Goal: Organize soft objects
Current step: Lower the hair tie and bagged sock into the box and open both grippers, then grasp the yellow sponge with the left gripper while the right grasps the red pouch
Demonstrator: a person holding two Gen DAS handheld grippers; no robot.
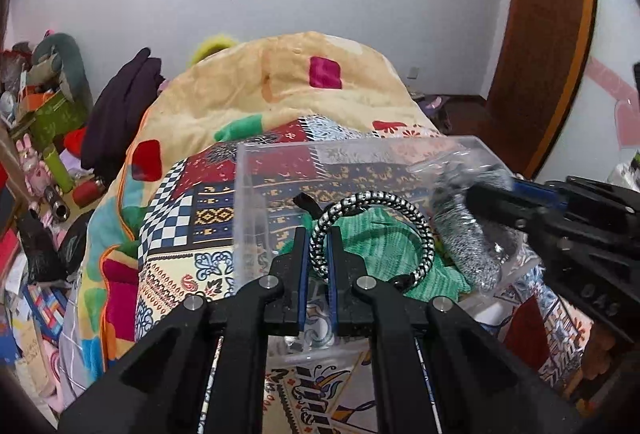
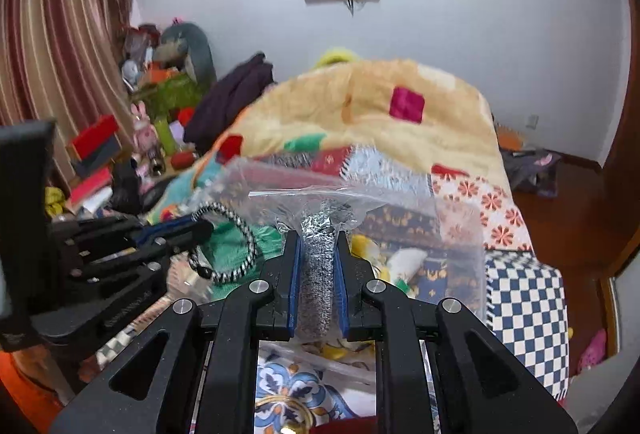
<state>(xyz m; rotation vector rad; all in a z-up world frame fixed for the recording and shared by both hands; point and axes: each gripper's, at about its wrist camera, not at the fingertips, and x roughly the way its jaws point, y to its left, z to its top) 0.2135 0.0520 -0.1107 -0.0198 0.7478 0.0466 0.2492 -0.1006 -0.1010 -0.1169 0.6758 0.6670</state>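
My left gripper (image 1: 318,234) is shut on a black-and-white braided ring (image 1: 400,210), held over a clear plastic box (image 1: 248,194) that stands on the patterned bedspread. A green knit cloth (image 1: 384,250) lies in the box. My right gripper (image 2: 317,238) is shut on a grey speckled soft item in a clear plastic bag (image 2: 318,274), just right of the ring. In the left wrist view the right gripper (image 1: 476,190) holds the bagged item (image 1: 468,234) over the box's right side. In the right wrist view the left gripper (image 2: 202,224) holds the ring (image 2: 240,234).
A yellow blanket (image 1: 280,82) is heaped behind the box. Clutter of toys and boxes (image 1: 44,122) fills the left floor side. A wooden door (image 1: 548,34) stands at right. Small yellow and white soft pieces (image 2: 400,258) lie in the box.
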